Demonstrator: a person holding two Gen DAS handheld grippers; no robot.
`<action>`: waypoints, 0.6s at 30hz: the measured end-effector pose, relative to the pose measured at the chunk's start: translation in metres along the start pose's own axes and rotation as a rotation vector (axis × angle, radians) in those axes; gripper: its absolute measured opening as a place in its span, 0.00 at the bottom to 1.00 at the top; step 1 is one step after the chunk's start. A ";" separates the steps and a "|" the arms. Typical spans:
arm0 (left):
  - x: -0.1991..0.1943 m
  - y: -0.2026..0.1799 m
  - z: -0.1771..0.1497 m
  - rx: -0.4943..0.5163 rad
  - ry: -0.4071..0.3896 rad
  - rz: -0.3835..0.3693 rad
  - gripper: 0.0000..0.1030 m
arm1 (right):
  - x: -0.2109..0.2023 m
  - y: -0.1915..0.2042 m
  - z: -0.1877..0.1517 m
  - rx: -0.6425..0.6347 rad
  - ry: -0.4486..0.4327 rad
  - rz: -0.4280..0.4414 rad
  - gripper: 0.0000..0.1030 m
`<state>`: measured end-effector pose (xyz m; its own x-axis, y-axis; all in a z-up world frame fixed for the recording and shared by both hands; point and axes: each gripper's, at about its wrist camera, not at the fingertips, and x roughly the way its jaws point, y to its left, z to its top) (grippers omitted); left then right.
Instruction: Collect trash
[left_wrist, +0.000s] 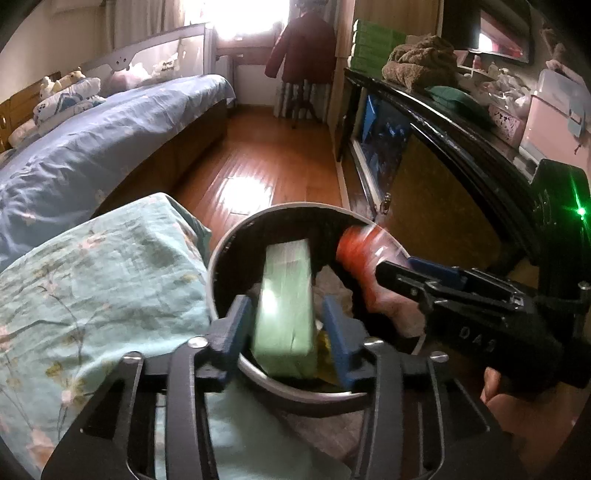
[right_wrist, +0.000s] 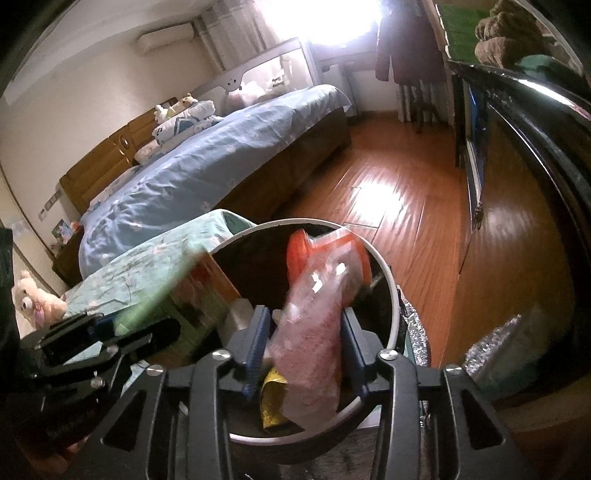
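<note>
A round black bin with a pale rim stands just below both grippers and holds crumpled wrappers, one of them yellow. My left gripper is over the bin, and a blurred light-green pack stands upright between its blue pads with a narrow gap on each side. My right gripper is over the same bin. A blurred clear bag with red-pink contents and an orange top hangs between its pads, with a gap showing on the left. From the left wrist that bag leans on the bin's right rim.
A teal floral cushion lies against the bin's left side, with a blue-covered bed behind it. A dark cabinet lines the right. Wood floor runs between them. Silver foil bags lie right of the bin. A hand holds the right gripper.
</note>
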<state>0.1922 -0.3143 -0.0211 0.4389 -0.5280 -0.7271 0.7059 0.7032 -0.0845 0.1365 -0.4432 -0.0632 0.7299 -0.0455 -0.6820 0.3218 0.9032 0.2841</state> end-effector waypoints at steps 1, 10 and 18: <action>-0.003 0.002 0.000 -0.005 -0.007 0.002 0.49 | -0.002 0.000 0.001 0.005 -0.004 0.003 0.42; -0.040 0.026 -0.027 -0.096 -0.041 0.000 0.58 | -0.026 0.008 -0.004 0.020 -0.034 0.031 0.59; -0.089 0.056 -0.078 -0.199 -0.079 0.029 0.64 | -0.064 0.044 -0.031 0.016 -0.100 0.109 0.86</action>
<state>0.1494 -0.1910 -0.0142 0.5051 -0.5360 -0.6765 0.5720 0.7948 -0.2026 0.0851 -0.3877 -0.0275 0.8175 0.0095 -0.5759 0.2461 0.8982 0.3641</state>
